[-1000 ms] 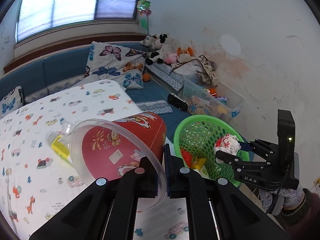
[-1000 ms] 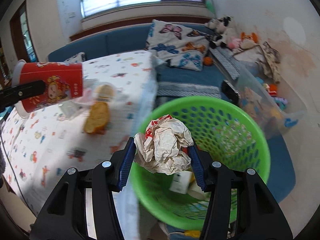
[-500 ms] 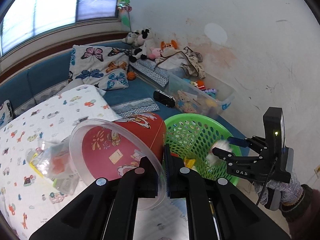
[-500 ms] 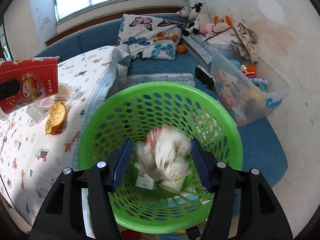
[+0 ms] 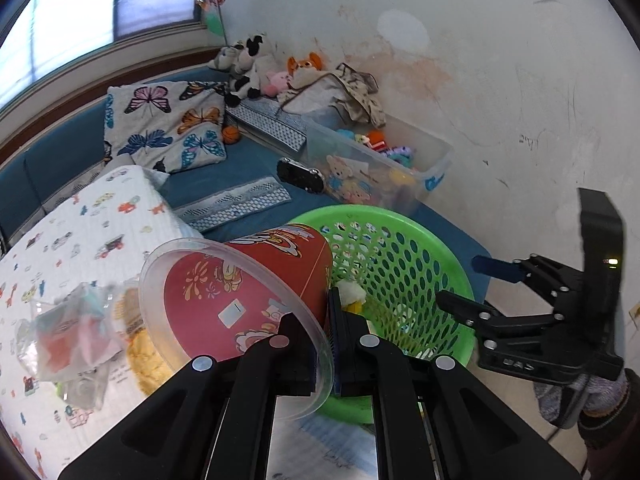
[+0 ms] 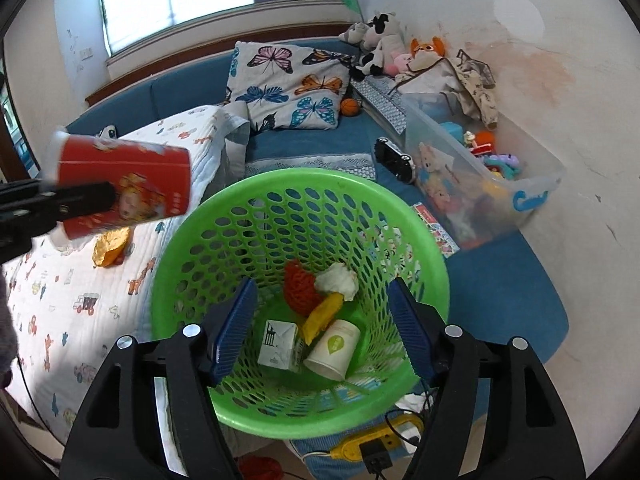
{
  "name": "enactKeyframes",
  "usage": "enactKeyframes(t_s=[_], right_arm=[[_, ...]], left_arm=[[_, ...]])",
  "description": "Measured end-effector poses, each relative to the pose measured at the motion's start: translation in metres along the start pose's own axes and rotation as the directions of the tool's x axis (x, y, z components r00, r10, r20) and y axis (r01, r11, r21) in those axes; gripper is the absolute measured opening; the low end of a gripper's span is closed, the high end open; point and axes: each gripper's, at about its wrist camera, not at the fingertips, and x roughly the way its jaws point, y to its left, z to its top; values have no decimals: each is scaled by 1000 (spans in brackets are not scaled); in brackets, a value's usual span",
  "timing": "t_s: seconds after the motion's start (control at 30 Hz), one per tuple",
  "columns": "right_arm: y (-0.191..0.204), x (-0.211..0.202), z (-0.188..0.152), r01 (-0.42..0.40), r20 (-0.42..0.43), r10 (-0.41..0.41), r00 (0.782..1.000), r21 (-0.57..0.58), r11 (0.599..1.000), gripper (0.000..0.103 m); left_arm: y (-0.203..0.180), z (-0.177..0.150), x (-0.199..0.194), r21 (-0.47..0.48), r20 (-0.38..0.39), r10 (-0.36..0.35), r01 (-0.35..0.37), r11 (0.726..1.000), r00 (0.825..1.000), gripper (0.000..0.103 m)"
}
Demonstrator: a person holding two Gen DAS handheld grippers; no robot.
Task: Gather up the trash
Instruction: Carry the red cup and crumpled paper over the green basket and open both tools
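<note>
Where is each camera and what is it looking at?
Left wrist: on the left gripper, looking down over the red paper cup it pinches at the rim, toward the green basket; the right gripper and a gloved hand show.
Right wrist: on the right gripper, looking down into the green basket; its jaws are opening, nothing between them; the left gripper shows at the left edge.
Both show the basket, the cup and the butterfly pillow.
</note>
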Motion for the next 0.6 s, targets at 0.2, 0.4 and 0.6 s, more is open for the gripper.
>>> enactKeyframes(t_s=[0.2,0.4,0.6], right_arm=[[-10,-11,-7,10,11,-11,1000,21,1000,69],[-19,-21,-13,17,24,-18,1000,41,999,69],[-27,-30,-18,23,35,-25,999,55,998,69]], left_arm=[[-11,1,17,15,-32,-17,18,1000,999,6],[-30,3,30,39,-54,-44,46,998,998,6],[-45,4,32,60,-56,-67,70,996,996,16]])
